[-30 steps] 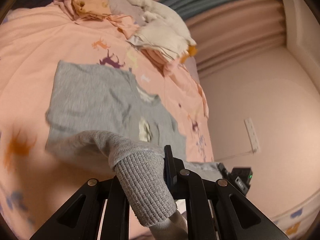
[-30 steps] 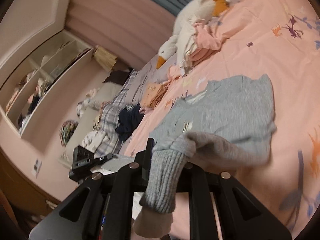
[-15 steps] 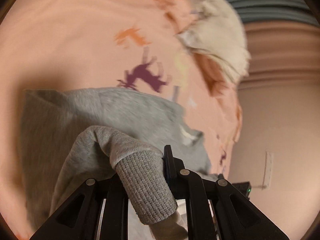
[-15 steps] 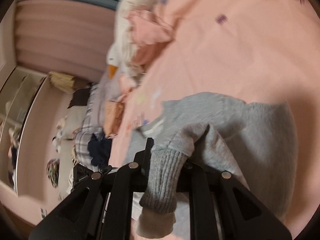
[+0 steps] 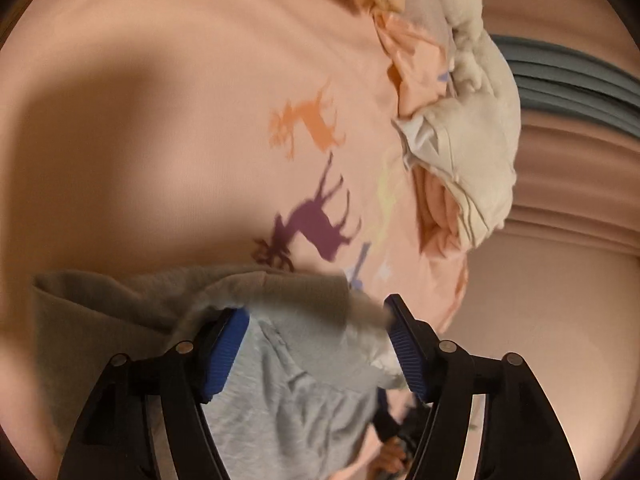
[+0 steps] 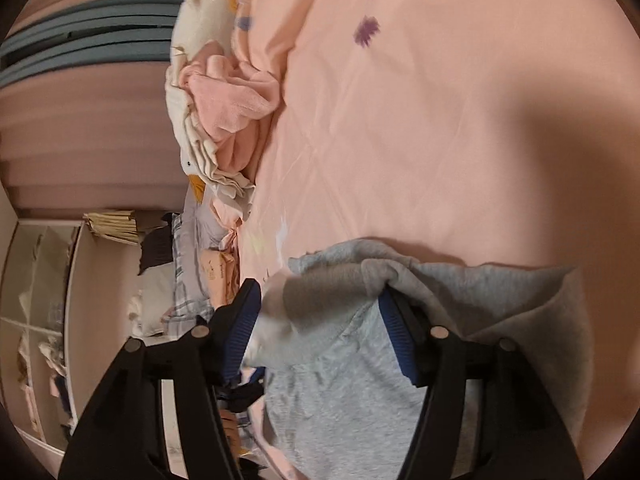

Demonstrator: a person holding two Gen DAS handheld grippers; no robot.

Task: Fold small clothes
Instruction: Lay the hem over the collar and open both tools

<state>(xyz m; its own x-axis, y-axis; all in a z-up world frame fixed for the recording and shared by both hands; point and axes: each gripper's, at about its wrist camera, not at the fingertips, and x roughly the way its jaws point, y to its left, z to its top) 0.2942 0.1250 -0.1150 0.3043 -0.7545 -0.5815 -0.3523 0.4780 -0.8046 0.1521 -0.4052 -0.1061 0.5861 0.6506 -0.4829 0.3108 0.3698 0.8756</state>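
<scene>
Grey fabric fills the lower half of both wrist views: a small grey sweatshirt (image 5: 292,392) lies on the bed, spread over a pink bedsheet (image 5: 168,120) printed with an orange deer and a purple deer. The left gripper (image 5: 316,344) hangs low over the garment with its jaws opening. Its blue ribbed fingers (image 5: 222,350) stand apart, a sleeve fold of the sweatshirt lies between them, blurred, and the pads do not seem to press on it. The right gripper (image 6: 320,332) shows the same picture: jaws opening, blue fingers (image 6: 396,336) spread wide, and the other sleeve draped across the gap, with one fold resting against the inner face of the finger on the right of the view. No firm grip shows in either view.

In the right wrist view the sweatshirt (image 6: 352,396) sits at the near edge of the bed, its body towards the camera and the folded-in sleeve over it.

Beyond the garment, at the far side of the bed, a white plush goose (image 5: 476,92) with an orange beak lies with crumpled pink and cream clothes (image 6: 232,116) heaped against it. Pink curtains (image 5: 580,184) hang behind. The right wrist view also catches a white shelf unit (image 6: 44,320) beside the bed.
</scene>
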